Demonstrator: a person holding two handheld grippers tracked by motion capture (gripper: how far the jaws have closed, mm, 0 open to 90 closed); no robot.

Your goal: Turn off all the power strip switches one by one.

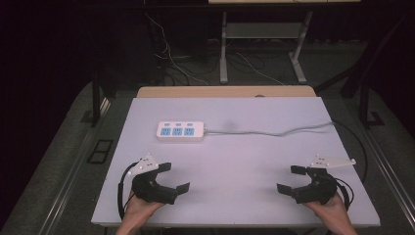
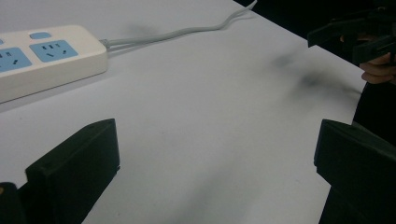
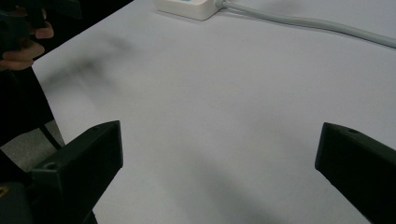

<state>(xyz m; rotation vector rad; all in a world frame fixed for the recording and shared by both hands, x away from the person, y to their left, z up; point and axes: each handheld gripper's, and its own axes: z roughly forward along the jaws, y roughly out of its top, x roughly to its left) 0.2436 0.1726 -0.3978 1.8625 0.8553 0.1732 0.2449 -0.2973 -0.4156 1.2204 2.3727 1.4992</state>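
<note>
A cream power strip (image 1: pixel 180 131) with blue sockets lies on the white table (image 1: pixel 244 166), left of centre and toward the far side. Its grey cable (image 1: pixel 274 131) runs off to the right edge. My left gripper (image 1: pixel 174 177) is held over the near left of the table, open, with nothing between its jaws. My right gripper (image 1: pixel 289 179) is held over the near right, open and empty too. In the left gripper view the power strip (image 2: pixel 44 58) lies ahead at the upper left, with the right gripper (image 2: pixel 357 37) far off. The right gripper view catches the power strip's end (image 3: pixel 187 6) and cable (image 3: pixel 308 22).
Beyond the table's far edge stands a wooden board (image 1: pixel 225 91), then a desk frame (image 1: pixel 264 44) with loose cables on the dark floor. A black cable (image 1: pixel 359 147) hangs off the table's right side.
</note>
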